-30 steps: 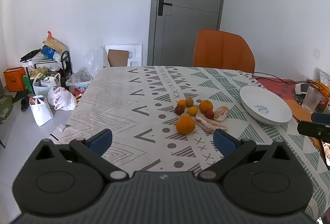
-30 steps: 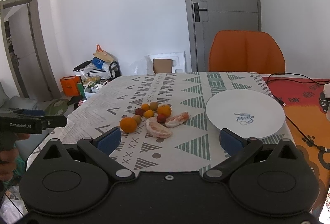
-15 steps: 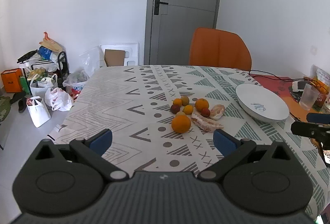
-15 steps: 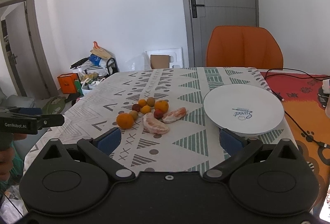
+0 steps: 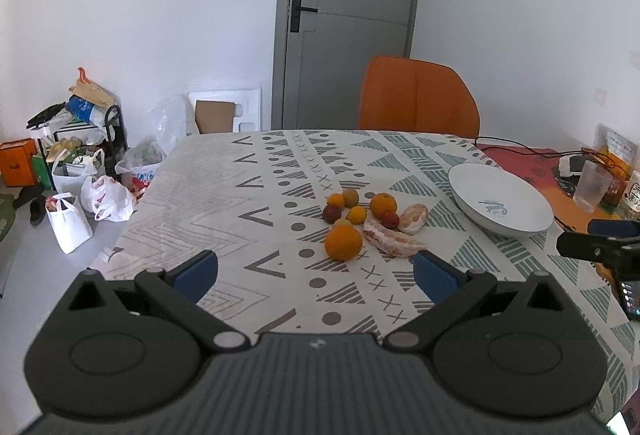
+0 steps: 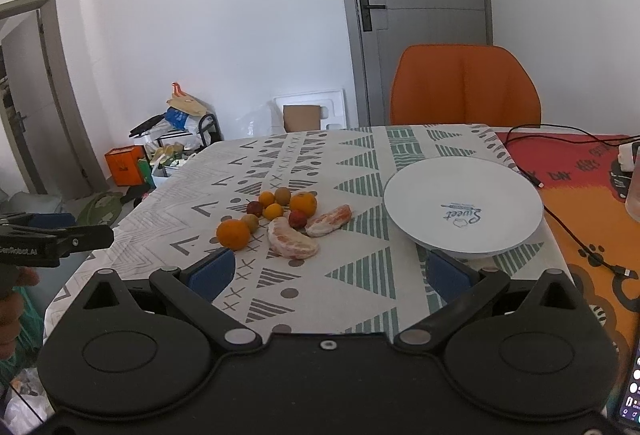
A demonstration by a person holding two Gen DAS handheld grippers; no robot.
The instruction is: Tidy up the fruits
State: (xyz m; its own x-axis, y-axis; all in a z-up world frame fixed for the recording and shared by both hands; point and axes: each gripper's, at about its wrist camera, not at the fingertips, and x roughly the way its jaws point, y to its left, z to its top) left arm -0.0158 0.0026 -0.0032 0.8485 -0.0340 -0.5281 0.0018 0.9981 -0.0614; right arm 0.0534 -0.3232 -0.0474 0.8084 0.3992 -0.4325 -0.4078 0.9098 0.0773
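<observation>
A cluster of fruit lies mid-table: a large orange (image 5: 343, 242) (image 6: 233, 233) nearest me, a second orange (image 5: 383, 205) (image 6: 303, 203), small mandarins, two dark red plums (image 5: 332, 213) (image 6: 297, 219), a kiwi (image 6: 283, 195) and two peeled pomelo segments (image 5: 391, 238) (image 6: 291, 243). A white plate (image 5: 500, 203) (image 6: 462, 208) stands empty to the right of them. My left gripper (image 5: 315, 275) is open, short of the large orange. My right gripper (image 6: 330, 273) is open too, holding nothing, between the segments and the plate.
A patterned cloth (image 5: 256, 195) covers the table. An orange chair (image 5: 418, 95) stands at the far side before a grey door. Cables, a plastic cup (image 5: 592, 185) and a red mat (image 6: 568, 163) lie at the right. Bags and boxes (image 5: 80, 171) clutter the floor left.
Both views have pulled back and tilted slightly upward, so the fruit and plate sit a little farther away and lower in frame. Both grippers stay open; nothing on the table moved.
</observation>
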